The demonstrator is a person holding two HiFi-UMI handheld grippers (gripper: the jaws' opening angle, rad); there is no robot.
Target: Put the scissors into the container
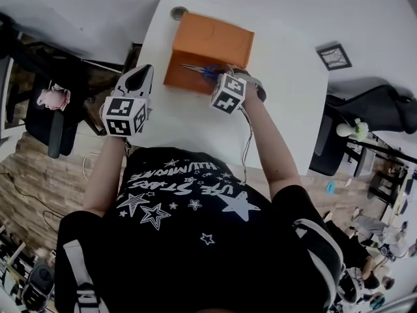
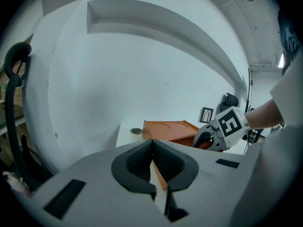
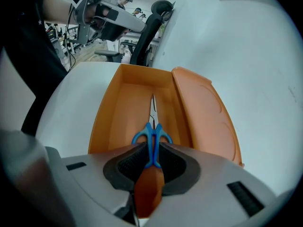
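White table (image 1: 287,109), orange container (image 3: 118,112); right gripper (image 3: 150,162) clamped on scissors (image 3: 152,141) above container, left gripper (image 2: 152,162) closed, empty; risk of blades snagging container wall on tilted release.

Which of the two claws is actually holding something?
The right claw, clamped on blue-handled scissors above the orange container; the left claw is shut and empty.

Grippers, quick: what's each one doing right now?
Left gripper: shut, nothing between its jaws.
Right gripper: shut on the scissors by their blue handles, blades pointing into the open orange container.
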